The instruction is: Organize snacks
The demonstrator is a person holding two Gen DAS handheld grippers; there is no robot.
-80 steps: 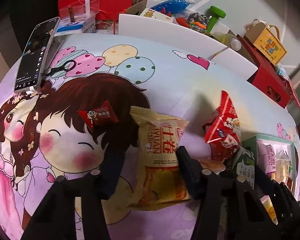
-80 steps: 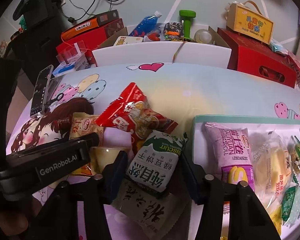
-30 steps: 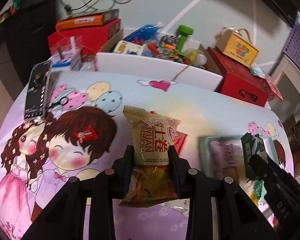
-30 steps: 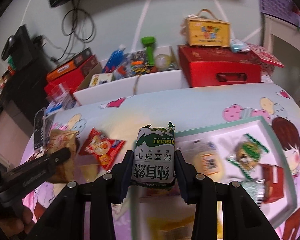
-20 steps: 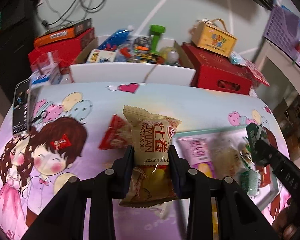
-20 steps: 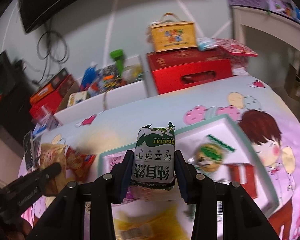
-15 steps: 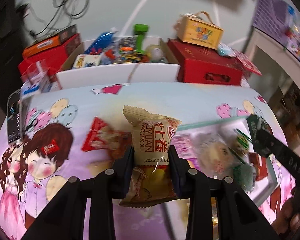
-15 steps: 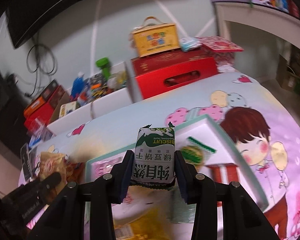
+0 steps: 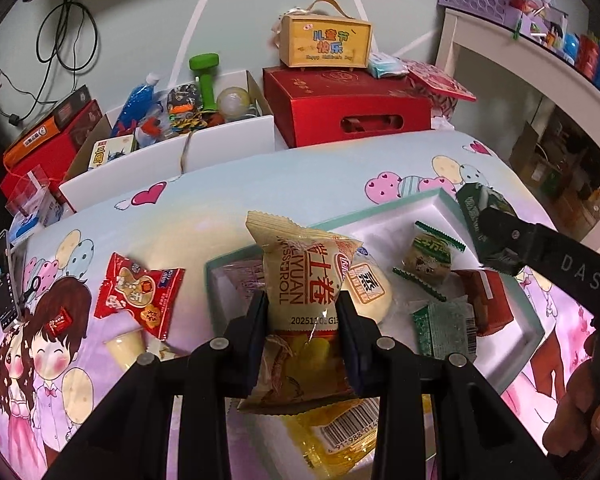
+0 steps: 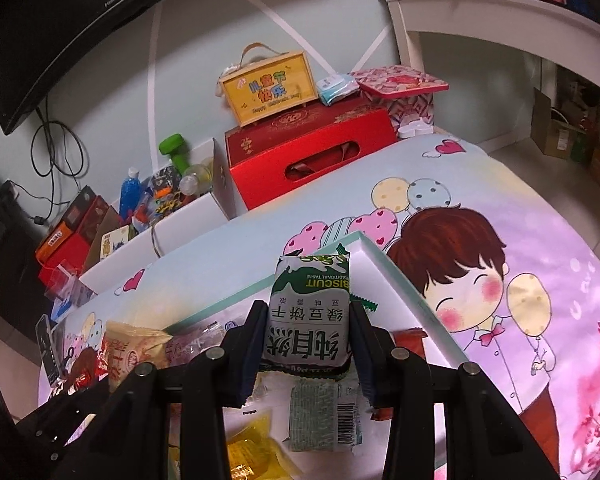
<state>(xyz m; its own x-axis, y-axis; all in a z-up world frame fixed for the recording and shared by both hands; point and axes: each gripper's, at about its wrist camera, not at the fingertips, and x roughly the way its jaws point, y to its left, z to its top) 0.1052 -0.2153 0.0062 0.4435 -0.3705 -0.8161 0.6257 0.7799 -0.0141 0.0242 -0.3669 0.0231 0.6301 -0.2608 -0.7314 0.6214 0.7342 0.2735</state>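
My left gripper [image 9: 302,312] is shut on a yellow swiss-roll packet [image 9: 306,284], held above the left part of a white tray with a teal rim [image 9: 380,210]. My right gripper [image 10: 308,328] is shut on a green and white biscuit packet [image 10: 308,316], held above the tray's far right part [image 10: 374,254]. From the left wrist view that right gripper [image 9: 490,236] comes in from the right with its packet [image 9: 474,210]. Several wrapped snacks lie in the tray. A red snack bag [image 9: 138,294] and a small red candy [image 9: 59,319] lie on the cartoon tablecloth left of the tray.
Behind the table stand a white box of odds and ends [image 9: 172,136], a red gift box [image 9: 348,108] with a yellow carry box [image 9: 326,42] on it, and red boxes at far left [image 9: 48,136]. A phone [image 9: 2,280] lies at the table's left edge.
Both grippers have carried their packets rightward from the cloth to above the tray. The red snack bag and candy now lie further left in the left wrist view.
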